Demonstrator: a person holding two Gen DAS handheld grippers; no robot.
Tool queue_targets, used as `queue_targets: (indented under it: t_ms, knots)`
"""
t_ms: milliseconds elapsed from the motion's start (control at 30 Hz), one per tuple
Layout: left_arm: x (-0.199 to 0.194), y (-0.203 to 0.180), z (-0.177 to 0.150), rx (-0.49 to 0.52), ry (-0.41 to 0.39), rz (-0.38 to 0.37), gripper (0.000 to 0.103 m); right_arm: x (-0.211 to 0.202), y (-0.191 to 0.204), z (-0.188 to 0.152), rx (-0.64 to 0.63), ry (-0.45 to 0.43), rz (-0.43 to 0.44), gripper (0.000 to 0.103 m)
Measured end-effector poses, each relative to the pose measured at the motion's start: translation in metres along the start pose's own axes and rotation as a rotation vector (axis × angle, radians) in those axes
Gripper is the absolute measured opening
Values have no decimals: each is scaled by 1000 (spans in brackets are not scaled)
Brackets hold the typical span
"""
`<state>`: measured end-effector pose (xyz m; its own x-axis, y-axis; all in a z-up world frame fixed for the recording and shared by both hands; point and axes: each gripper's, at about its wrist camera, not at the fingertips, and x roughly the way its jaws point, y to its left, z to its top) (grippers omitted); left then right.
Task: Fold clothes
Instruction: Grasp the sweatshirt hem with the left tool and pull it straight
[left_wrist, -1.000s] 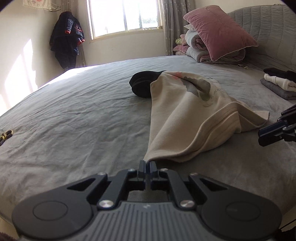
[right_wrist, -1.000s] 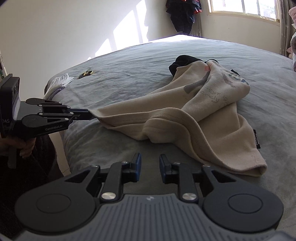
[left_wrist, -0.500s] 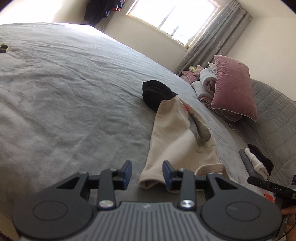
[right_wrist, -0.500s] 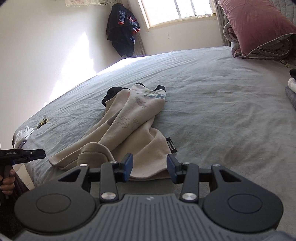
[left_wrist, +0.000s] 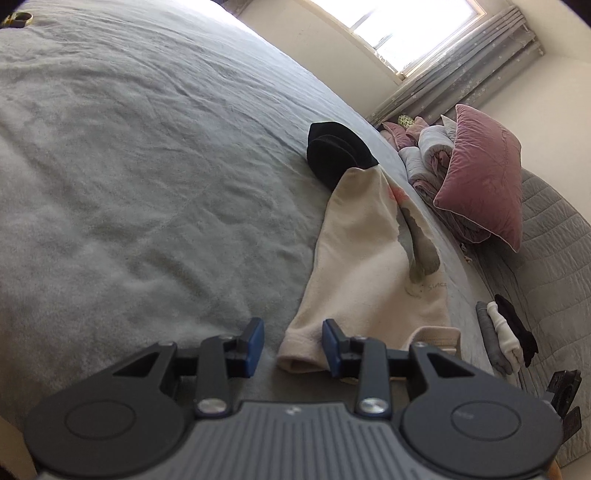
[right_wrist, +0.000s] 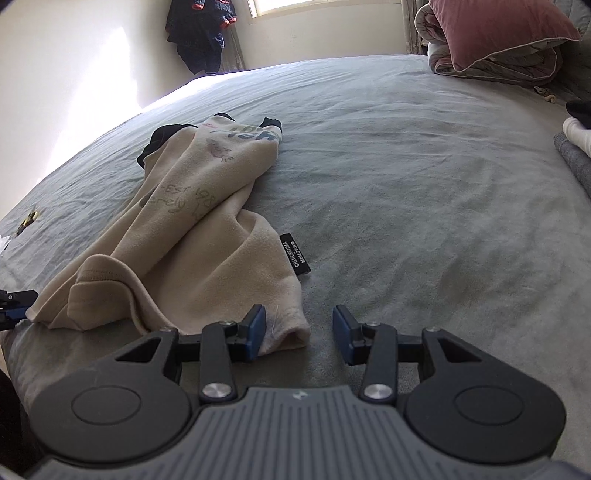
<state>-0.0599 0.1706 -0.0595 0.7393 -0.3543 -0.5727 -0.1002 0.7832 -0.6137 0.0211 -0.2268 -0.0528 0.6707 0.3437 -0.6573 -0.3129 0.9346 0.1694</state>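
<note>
A cream sweatshirt with a printed front lies crumpled on the grey bed, partly over a black garment. My left gripper is open; the near hem corner lies loose between its blue pads, not pinched. In the right wrist view its tip shows at the left edge, by that corner. My right gripper is open at the other hem corner, below the black label. Its left pad is against the fabric and its right pad stands apart over the bedcover.
A pink pillow rests on rolled quilts by the padded headboard. Folded clothes are stacked at the bed's right side. A small yellow-black object lies on the far left. A dark jacket hangs by the window.
The left gripper opened and let go of the hem corner, then rolled and shifted. The right gripper's jaws widened and it moved down to the other hem corner.
</note>
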Motion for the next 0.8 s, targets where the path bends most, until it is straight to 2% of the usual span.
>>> queue_targets:
  t_ms: [67, 100, 133, 200, 433, 533, 600, 700, 800]
  knots:
    - [1, -3, -2, 36, -5, 9, 35, 2, 10, -2, -63, -10, -10, 40]
    - [1, -3, -2, 46, -6, 11, 35, 2, 13, -4, -84, -13, 1, 22]
    - [1, -4, -3, 56, -7, 12, 35, 1, 17, -5, -105, -18, 8, 14]
    - [1, -5, -3, 69, -10, 14, 35, -5, 23, -5, -141, -38, -28, 10]
    - [2, -8, -3, 88, -10, 26, 35, -65, -1, 2, -88, -185, -135, 9]
    - [3, -11, -5, 93, -4, 20, 36, -82, -21, -2, -36, -206, -175, 9]
    - [5, -14, -5, 89, 8, 2, 36, -84, -34, -5, -2, -185, -202, 9]
    - [9, -15, -5, 69, 28, -29, 36, -67, -47, -10, 65, -82, -200, 9]
    - [14, -15, -5, 36, 44, -58, 36, -46, -46, -17, 68, -1, -195, 9]
